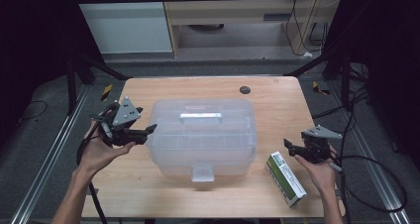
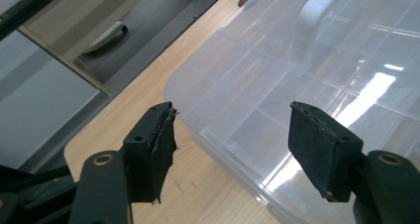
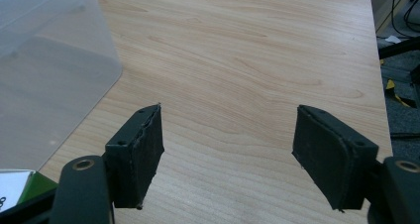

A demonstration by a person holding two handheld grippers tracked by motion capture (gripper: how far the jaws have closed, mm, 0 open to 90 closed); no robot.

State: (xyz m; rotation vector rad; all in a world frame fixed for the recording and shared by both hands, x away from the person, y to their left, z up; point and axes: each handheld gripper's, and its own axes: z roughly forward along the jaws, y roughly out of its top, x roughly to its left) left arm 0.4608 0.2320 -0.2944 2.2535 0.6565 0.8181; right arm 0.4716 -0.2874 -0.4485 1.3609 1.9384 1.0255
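Left tongs gape empty at the left wall of the clear storage box, mid-table, lid shut. Green-white carton lies near-right, untouched; right tongs gape empty just above it. Nothing packed yet.

Overhead light falls evenly on the table, while the room around it lies near black. Glare streaks the clear box lid in the left gripper view. The high view is soft and grainy; both gripper views are sharper
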